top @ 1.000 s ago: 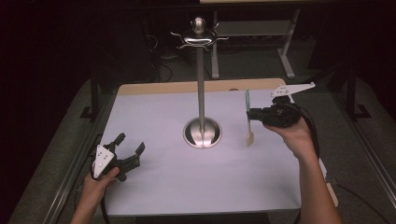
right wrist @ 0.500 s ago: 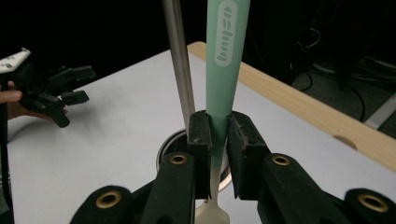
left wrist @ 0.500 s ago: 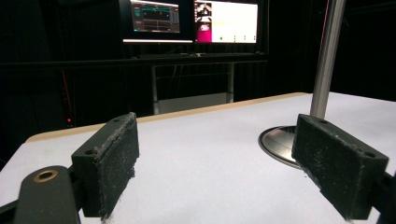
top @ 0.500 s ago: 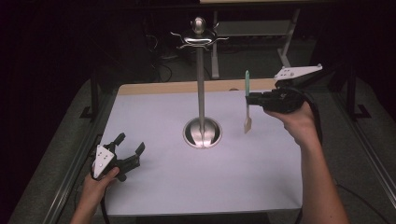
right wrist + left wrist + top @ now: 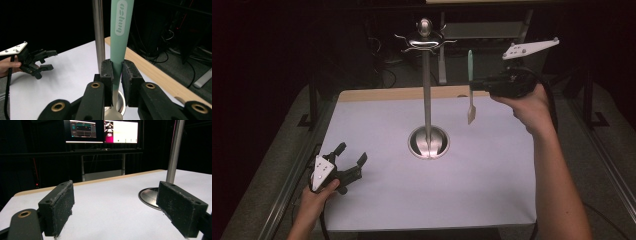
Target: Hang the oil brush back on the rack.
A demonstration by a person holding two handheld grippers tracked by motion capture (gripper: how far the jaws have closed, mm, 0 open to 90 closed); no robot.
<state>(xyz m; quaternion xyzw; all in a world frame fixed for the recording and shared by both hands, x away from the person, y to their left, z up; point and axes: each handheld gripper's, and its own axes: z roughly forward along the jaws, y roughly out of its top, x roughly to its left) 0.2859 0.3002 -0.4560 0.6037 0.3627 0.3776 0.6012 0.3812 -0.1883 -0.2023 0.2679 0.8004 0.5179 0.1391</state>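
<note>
Jaws of the left gripper [image 5: 346, 162] gape wide and empty at the table's [image 5: 377, 210] near left corner, parked out of the way. Farther off, above the far right edge, the right gripper [image 5: 484, 86] clamps the green handle of a spatula [image 5: 470, 95] hung upright, blade down, apparently for the hooked stand [image 5: 427, 90] at the centre. Monitors [image 5: 103, 131] glow in the dark room beyond.

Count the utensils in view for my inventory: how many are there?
1. The spatula with a green handle hangs upright in the right tongs, lifted above the table right of the stand. Its hooks look bare.
</note>
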